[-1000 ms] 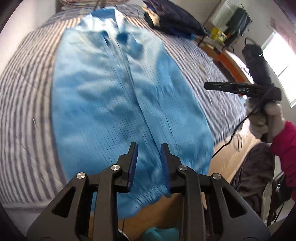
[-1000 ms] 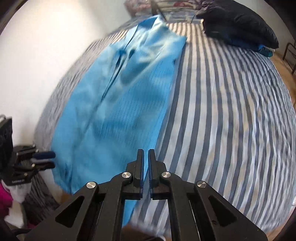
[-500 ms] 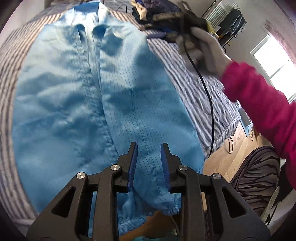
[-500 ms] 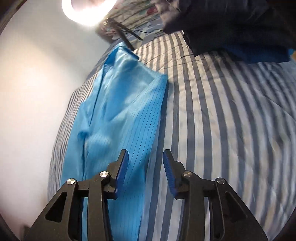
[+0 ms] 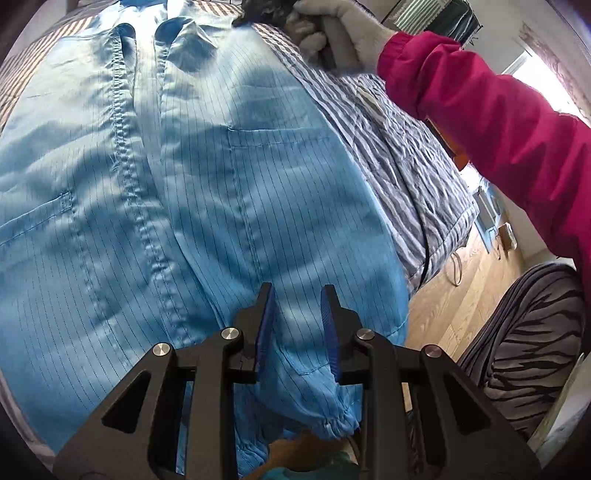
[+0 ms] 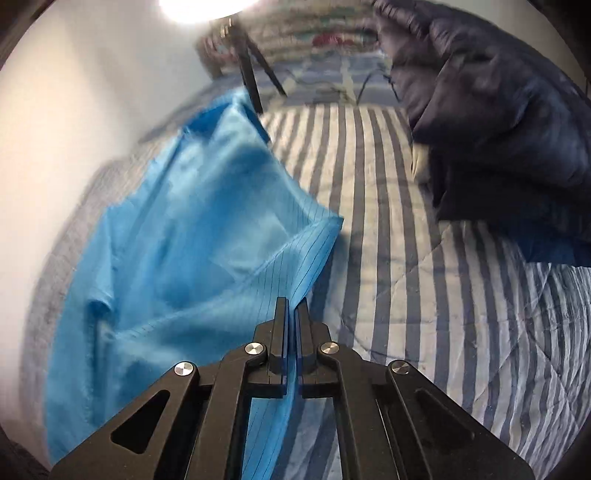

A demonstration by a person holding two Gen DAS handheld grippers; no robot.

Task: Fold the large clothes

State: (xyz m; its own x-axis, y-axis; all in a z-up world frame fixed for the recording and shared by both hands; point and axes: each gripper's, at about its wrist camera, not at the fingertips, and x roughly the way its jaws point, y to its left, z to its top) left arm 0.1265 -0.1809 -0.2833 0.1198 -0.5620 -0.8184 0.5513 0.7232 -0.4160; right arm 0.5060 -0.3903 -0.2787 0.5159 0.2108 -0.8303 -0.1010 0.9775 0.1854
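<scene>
The garment [image 5: 229, 177] lies on the bed [image 6: 424, 295], left of a jacket [image 6: 498, 129].

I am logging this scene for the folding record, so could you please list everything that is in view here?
Light blue pinstriped work coat: one, spread front-up on the bed, hem hanging over the near edge.
Grey and white striped quilt: one, covering the bed under the coat.
Dark navy padded jacket: one, heaped on the quilt beyond the coat.
Black tripod legs: one set, at the bed's far end below a bright lamp.
Wooden floor: brown, beside the bed.
Zebra-striped fabric: one, black and grey, beside the bed.
Pink sleeve: one, reaching across the bed.
White-gloved hand: one, gripping the right tool's handle.
Left tongs: open, over the coat's hem.
Right tongs: shut on the coat's edge.
</scene>
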